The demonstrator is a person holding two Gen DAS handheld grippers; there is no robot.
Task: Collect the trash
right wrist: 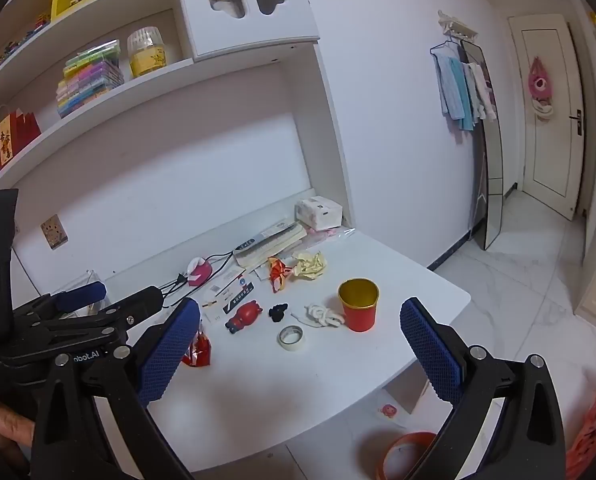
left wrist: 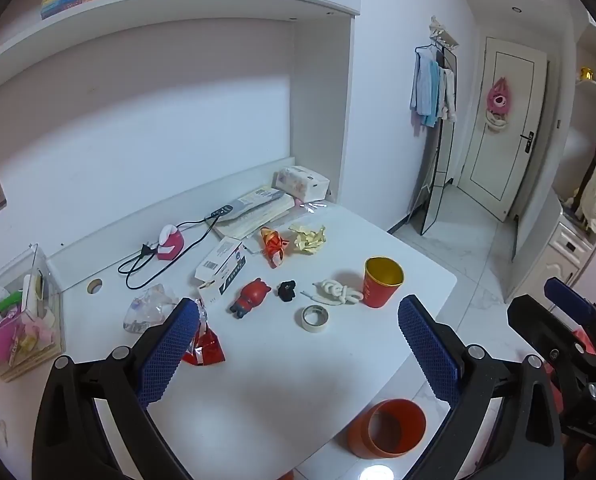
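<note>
Nothing is held yet, so this looks like the very start of the collecting: both grippers hang back from the near edge of the white bench [left wrist: 258, 380], angled down at it. The left gripper [left wrist: 298, 360] has its blue-padded jaws spread wide with nothing between them, and the right gripper [right wrist: 299, 356] stands equally wide and empty. The likely trash lies scattered across the middle and far part of the bench: a crumpled yellow paper ball [left wrist: 308, 239] near the back, touching or just beside an orange-red wrapper [left wrist: 273, 245]; a crinkled clear plastic wrapper [left wrist: 148, 307] and a shiny red foil packet [left wrist: 206, 346] by the left gripper's left finger; a red paper cup [left wrist: 381, 282] stands upright toward the right. An orange waste bin [left wrist: 389, 428] sits on the floor just below the bench's near edge, between the left gripper's fingers in its view. The foil packet is the nearest piece, just beyond and partly hidden behind the left finger in both views. The next move probably calls for reaching forward and down so that one piece sits squarely between the jaws before closing, then carrying it back over the bin.
</note>
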